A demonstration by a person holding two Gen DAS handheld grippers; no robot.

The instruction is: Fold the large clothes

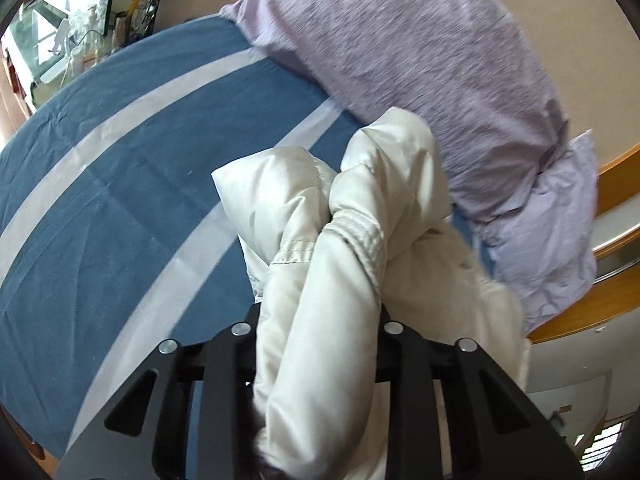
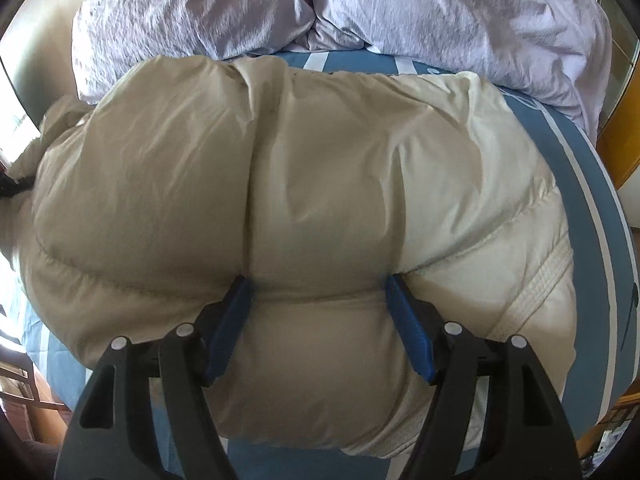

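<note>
A cream puffer jacket point(image 2: 280, 160) lies bunched in a thick roll on the blue sheet with white stripes point(image 1: 120, 160). In the left wrist view a gathered part of the jacket point(image 1: 360, 200), with a stitched hem, runs up between the black fingers. My left gripper point(image 1: 320, 316) is shut on that bunch, lifted off the sheet. In the right wrist view my right gripper point(image 2: 320, 284) points steeply down. Its blue pads point(image 2: 234, 312) stand wide apart and press into a fat bulge of the jacket from both sides.
A lilac duvet point(image 2: 440, 12) is heaped along the far side of the bed, touching the jacket. A pale lavender pillow point(image 1: 548, 232) hangs by the wooden bed frame point(image 1: 592, 308). A cluttered desk point(image 1: 80, 28) stands beyond the sheet's far edge.
</note>
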